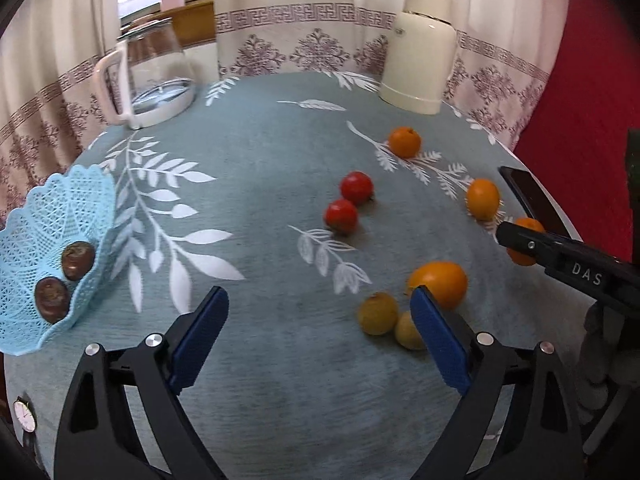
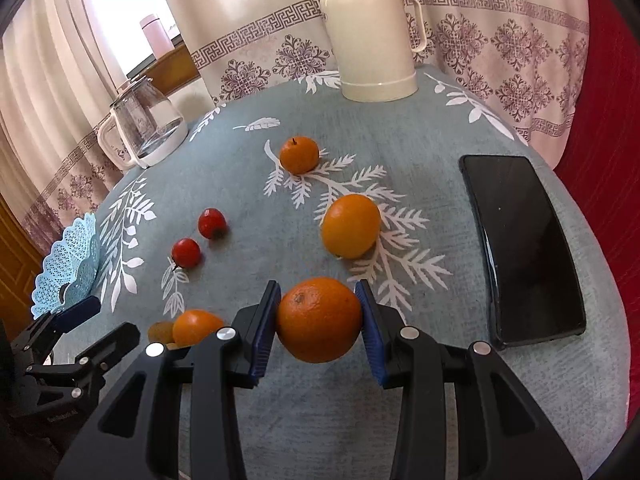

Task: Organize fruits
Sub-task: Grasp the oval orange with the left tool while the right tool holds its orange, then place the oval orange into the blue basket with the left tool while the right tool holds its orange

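Observation:
My right gripper [image 2: 318, 288] is shut on an orange [image 2: 319, 319] low over the blue-grey tablecloth. Its black finger crosses that orange [image 1: 526, 256] at the right of the left wrist view. My left gripper [image 1: 320, 328] stands open with nothing between its blue pads [image 1: 200, 336]. Beside its right pad lie a larger orange [image 1: 438, 284] and two yellow-green fruits [image 1: 378, 313]. Two red fruits [image 1: 348, 200] and two more oranges [image 1: 405, 142] [image 1: 483, 199] lie farther out. A light blue lace basket [image 1: 24, 240] at the left holds two brown fruits [image 1: 78, 260].
A glass kettle [image 1: 152, 80] stands at the back left and a cream thermos [image 2: 372, 40] at the back. A black phone [image 2: 520, 248] lies near the table's right edge. A wristwatch [image 1: 25, 420] sits at the near left. Curtains hang behind the table.

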`<state>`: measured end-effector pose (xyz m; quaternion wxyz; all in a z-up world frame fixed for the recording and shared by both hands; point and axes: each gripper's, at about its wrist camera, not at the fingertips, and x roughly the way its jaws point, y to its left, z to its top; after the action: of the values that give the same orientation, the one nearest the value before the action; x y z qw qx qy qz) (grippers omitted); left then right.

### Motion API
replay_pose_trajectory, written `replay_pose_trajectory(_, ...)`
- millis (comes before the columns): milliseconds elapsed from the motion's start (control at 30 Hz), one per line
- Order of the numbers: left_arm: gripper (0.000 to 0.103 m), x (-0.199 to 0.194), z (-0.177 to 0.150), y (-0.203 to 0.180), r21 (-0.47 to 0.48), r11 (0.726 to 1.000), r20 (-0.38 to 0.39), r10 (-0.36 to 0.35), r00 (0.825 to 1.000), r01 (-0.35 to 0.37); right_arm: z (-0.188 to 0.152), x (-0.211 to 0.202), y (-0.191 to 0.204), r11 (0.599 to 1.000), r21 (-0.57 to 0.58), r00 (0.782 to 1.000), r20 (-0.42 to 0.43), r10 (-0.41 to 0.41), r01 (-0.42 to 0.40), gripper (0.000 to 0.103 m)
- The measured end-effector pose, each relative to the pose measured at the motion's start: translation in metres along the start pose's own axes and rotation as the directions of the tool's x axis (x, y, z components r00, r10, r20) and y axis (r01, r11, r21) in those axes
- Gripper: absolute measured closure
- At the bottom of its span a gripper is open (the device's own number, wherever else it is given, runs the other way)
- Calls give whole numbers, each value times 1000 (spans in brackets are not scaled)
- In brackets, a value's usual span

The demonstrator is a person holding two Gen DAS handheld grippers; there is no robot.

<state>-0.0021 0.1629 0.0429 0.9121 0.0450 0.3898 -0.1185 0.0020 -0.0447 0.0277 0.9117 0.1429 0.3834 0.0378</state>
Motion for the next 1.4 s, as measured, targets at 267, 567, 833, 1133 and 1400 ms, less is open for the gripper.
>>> replay_pose_trajectory(267,10,4,7,-29,68,995,-5,-74,997,75,1,-3,-6,1000,-1,1000,9,4,-4,64)
replay_pose_trajectory(567,25,24,8,-59,132,980,-63,-145,987,152,8,-12,-22,999,38,999,37,-8,6,64)
replay_pose_trajectory(833,56,34,8,-66,150,975,-88,-154,984,166,10,-13,-24,999,43,999,40,-5,3,64)
replay_pose_trajectory(1133,59,28,9,-63,138,978,-68,-151,986,159,10,-13,-24,999,43,999,41,-5,3,64)
replay_pose_trajectory(1400,59,8,19,-43,93,990,1,-106,994,106,8,-14,-19,999,39,999,43,0,-1,64)
